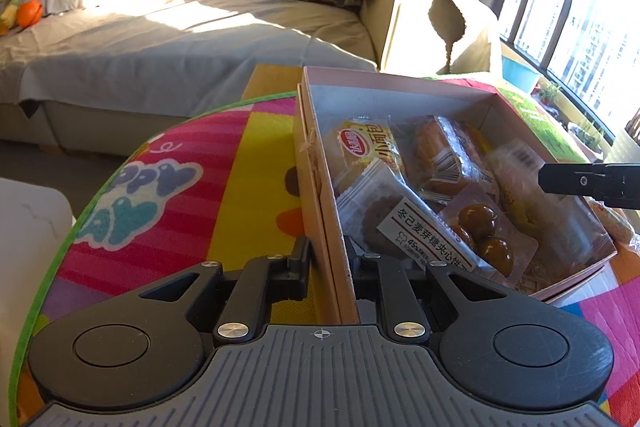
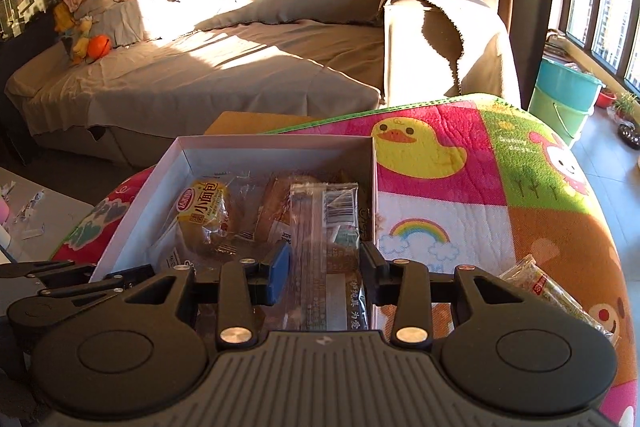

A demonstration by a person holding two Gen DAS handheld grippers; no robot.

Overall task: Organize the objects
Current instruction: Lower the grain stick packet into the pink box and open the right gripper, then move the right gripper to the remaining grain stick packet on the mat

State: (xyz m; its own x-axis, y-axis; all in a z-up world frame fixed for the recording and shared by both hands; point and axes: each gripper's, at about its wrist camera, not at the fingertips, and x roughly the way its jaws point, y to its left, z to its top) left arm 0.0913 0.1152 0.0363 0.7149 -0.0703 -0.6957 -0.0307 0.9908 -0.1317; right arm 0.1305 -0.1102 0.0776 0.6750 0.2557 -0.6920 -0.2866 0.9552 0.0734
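Observation:
A shallow pink cardboard box (image 1: pixel 316 171) sits on a colourful play mat and holds several wrapped snacks: a small bread bun (image 1: pixel 362 147), a cookie pack (image 1: pixel 424 231) and brown eggs (image 1: pixel 480 227). My left gripper (image 1: pixel 326 259) is shut on the box's left wall. My right gripper (image 2: pixel 322 259) is above the box (image 2: pixel 176 163), jaws open on either side of a clear snack packet (image 2: pixel 324 227) that lies among the others. The right gripper's finger also shows in the left wrist view (image 1: pixel 588 183).
The play mat (image 2: pixel 460 187) covers a round table. A loose snack packet (image 2: pixel 556 295) lies on the mat at the right. A grey sofa (image 2: pixel 200 67) stands behind, a teal bucket (image 2: pixel 564 99) by the window, and a yellow-brown board (image 2: pixel 256 123) lies behind the box.

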